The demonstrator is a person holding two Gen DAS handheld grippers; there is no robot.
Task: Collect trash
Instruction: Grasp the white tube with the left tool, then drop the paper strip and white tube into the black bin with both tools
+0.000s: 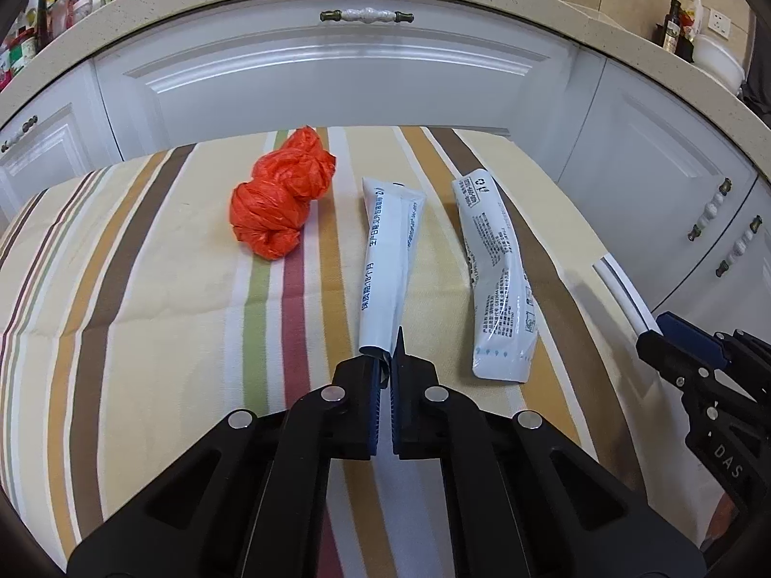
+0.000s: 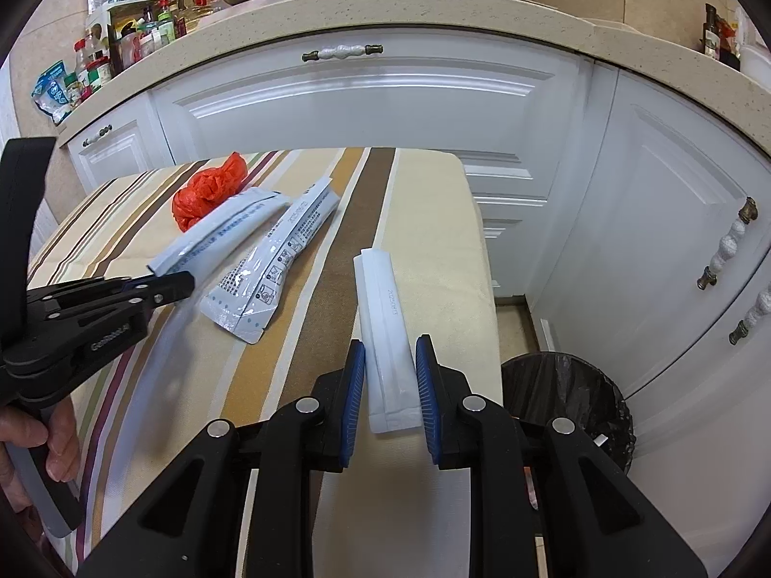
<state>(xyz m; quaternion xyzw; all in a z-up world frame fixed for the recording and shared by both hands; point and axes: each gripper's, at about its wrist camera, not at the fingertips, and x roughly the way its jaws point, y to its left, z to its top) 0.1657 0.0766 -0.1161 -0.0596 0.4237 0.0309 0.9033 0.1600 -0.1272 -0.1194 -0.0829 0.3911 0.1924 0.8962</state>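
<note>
Trash count: you have 4 pieces on the striped tablecloth point(image 1: 144, 289): 3 white wrappers and 1 orange bag.
Printed wrapper in your left gripper: the white wrapper with blue print point(image 1: 388, 260) lies lengthwise at the middle of the cloth, creased along its length, its near end curled up between the pads.
Second printed wrapper: the white wrapper with black print point(image 1: 496, 284) lies flat just right of the first, bent at its middle, apart from it.
Plain wrapper: the plain white wrapper point(image 2: 385, 337) lies near the cloth's right edge, a faint date stamp along it, its near end between your right fingers.
Orange bag: the crumpled orange plastic bag point(image 1: 279, 192) sits left of the wrappers, knotted into a lump.
Left gripper point(image 1: 385, 366): fingers pressed together, pinching the curled end of the blue-print wrapper.
Right gripper point(image 2: 390, 385): fingers spread on either side of the plain wrapper; whether they touch it you cannot tell.
Bin: 1 dark lined trash bin point(image 2: 578, 385) stands on the floor right of the table.
Surroundings: white cabinet doors point(image 1: 337, 72) under a speckled countertop point(image 2: 385, 9).
</note>
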